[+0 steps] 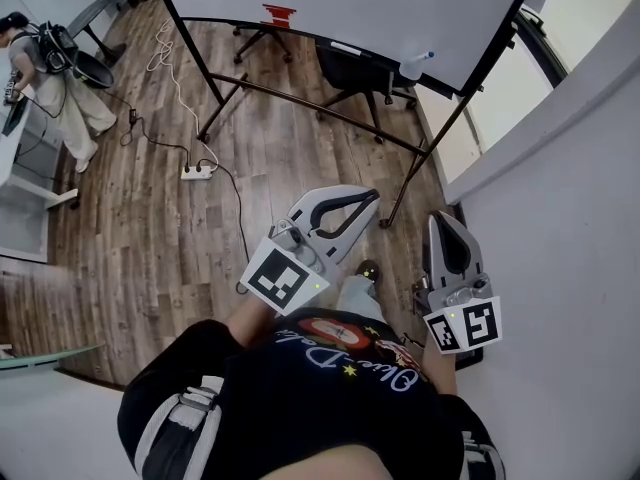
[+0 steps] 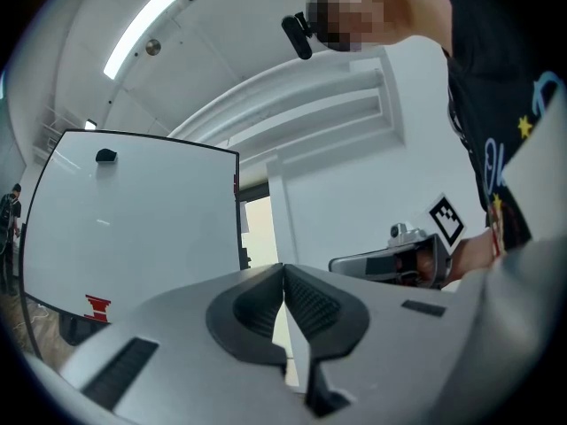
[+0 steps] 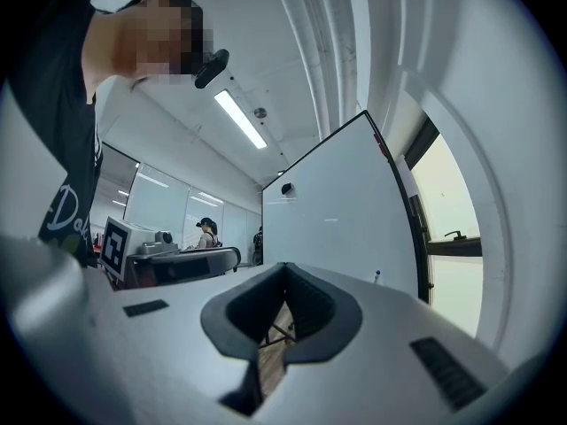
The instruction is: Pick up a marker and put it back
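Marker [image 1: 422,59], white with a blue tip, lies on the whiteboard [image 1: 350,8] ledge; the left gripper view lacks it. Left gripper [image 1: 371,198] and right gripper [image 1: 443,217], with ribbed dark pads, are clenched empty.

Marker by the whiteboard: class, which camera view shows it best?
Head view: the marker shows clearly, white body and blue tip. The right gripper view shows only a distant speck; the left gripper view does not show it.

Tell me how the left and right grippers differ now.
The grey left gripper slants toward the right; the grey right gripper points straight ahead. The left gripper hangs over the wooden floor; the right gripper sits beside the white wall. Both are shut and empty.
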The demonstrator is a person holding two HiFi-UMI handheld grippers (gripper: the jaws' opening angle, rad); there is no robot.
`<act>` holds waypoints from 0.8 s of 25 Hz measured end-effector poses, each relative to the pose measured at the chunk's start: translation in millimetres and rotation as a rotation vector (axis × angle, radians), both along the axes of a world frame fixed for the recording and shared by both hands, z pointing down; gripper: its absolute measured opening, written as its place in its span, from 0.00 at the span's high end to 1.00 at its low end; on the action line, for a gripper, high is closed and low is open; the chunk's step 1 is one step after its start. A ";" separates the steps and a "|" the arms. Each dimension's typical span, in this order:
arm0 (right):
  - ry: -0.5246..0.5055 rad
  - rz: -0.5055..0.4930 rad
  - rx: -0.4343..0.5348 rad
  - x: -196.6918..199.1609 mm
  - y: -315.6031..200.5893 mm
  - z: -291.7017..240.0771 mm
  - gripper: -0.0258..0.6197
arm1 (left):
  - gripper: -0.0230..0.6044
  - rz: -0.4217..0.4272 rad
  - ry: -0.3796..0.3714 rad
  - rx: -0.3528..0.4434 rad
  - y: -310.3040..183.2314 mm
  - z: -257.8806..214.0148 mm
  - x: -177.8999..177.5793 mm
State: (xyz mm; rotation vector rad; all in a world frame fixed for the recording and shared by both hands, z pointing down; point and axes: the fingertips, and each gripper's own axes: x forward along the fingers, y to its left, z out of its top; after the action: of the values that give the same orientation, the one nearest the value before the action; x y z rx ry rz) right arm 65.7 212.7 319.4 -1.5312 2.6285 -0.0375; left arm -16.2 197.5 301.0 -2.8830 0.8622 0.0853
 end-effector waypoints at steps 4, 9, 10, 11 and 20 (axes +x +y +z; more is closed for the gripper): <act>-0.002 -0.007 -0.005 6.8 -13.4 3.3 0.96 | 0.96 -0.006 -0.001 -0.008 -12.8 3.0 7.1; -0.005 -0.016 -0.006 13.9 -30.2 5.4 0.96 | 0.96 -0.016 -0.004 -0.009 -28.4 4.6 13.7; -0.006 -0.018 -0.006 15.5 -32.9 6.1 0.96 | 0.96 -0.019 -0.007 -0.008 -31.0 5.3 15.2; -0.008 -0.020 -0.006 17.0 -35.5 6.7 0.96 | 0.96 -0.021 -0.009 -0.008 -33.4 6.0 16.8; -0.018 -0.033 -0.003 31.3 -58.3 9.8 0.96 | 0.96 -0.029 -0.016 -0.004 -55.6 8.0 32.2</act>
State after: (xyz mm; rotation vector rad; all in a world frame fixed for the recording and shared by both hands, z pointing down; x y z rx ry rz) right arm 97.1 154.4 329.2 -1.4818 2.6409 -0.0574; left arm 16.1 141.9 309.0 -2.8696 0.9014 0.0577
